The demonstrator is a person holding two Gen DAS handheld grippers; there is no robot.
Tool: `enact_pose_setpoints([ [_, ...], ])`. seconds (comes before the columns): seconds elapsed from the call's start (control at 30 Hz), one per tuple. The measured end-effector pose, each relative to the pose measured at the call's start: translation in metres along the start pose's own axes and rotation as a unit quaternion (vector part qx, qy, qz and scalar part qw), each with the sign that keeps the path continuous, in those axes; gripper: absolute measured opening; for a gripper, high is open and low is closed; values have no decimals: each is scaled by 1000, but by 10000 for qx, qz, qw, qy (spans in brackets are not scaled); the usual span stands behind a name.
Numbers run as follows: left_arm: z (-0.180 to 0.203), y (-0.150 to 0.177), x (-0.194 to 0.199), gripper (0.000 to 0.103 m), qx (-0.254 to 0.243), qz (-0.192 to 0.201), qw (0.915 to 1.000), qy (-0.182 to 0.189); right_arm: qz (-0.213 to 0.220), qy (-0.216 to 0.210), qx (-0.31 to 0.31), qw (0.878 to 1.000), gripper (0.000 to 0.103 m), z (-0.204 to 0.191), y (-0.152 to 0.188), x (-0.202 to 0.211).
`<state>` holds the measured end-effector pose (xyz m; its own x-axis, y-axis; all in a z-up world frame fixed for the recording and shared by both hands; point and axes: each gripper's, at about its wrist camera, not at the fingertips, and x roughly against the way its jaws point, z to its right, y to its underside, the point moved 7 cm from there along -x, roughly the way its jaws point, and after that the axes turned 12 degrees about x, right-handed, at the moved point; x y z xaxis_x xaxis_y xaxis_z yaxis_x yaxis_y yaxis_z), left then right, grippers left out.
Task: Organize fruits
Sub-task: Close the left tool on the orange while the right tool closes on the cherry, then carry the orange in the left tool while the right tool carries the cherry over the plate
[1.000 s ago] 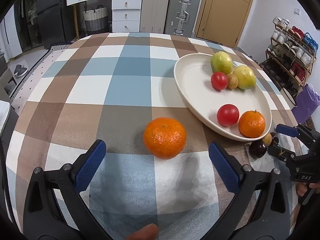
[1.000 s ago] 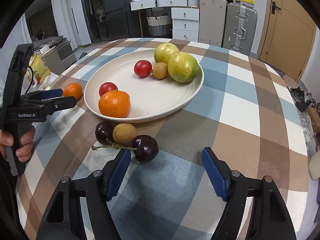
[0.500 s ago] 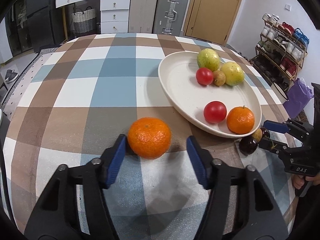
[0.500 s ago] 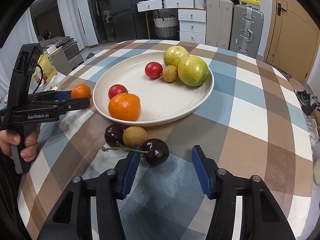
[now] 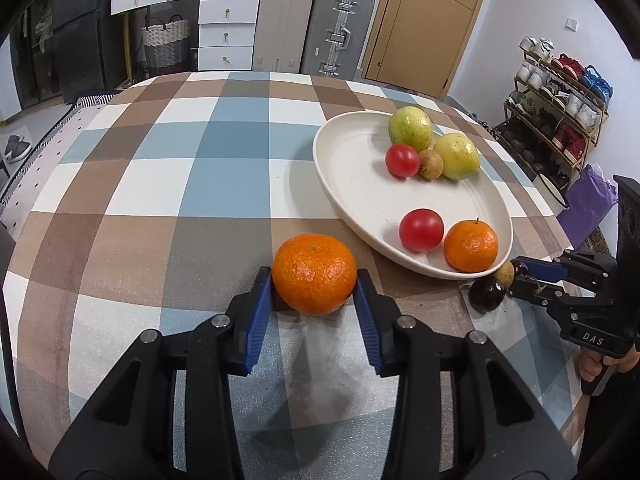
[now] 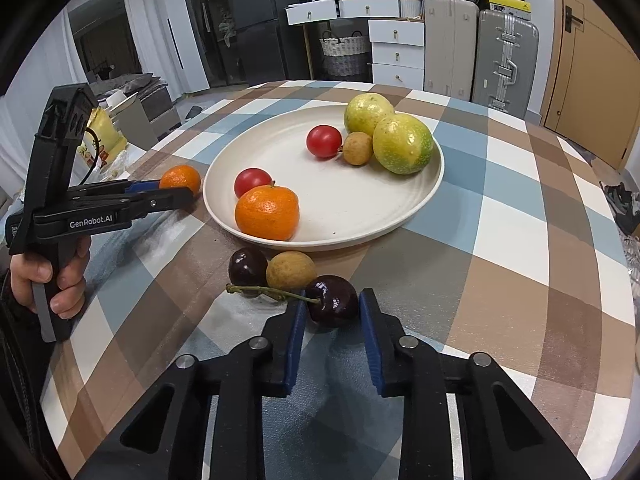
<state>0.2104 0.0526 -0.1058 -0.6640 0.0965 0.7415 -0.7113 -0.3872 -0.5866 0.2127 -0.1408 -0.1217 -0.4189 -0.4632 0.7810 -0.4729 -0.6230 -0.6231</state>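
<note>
Orange (image 5: 314, 274): round, bright, dimpled; I see it between my left claw (image 5: 314, 292) pads, closing onto it.
Cherry (image 6: 333, 300): dark, glossy; my right claw (image 6: 333, 312) clamps it.

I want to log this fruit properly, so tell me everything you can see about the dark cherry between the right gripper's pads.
The cherry is dark red, nearly black, glossy and round. A thin green-brown stem runs left from it. It rests on the checked tablecloth, outside the plate and just in front of a small tan fruit. The right gripper is shut on it, blue pads pressing both sides.
</note>
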Motion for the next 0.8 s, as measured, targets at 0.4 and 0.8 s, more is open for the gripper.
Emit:
enact_pose_setpoints([
  [0.4, 7, 1, 9, 37, -92, 159, 9997, 141, 232, -5, -56, 9997, 27, 4, -4, 12],
  [0.8, 27, 0, 25, 37, -254, 329, 9980, 485, 535, -114, -124, 9984, 27, 4, -11, 25],
])
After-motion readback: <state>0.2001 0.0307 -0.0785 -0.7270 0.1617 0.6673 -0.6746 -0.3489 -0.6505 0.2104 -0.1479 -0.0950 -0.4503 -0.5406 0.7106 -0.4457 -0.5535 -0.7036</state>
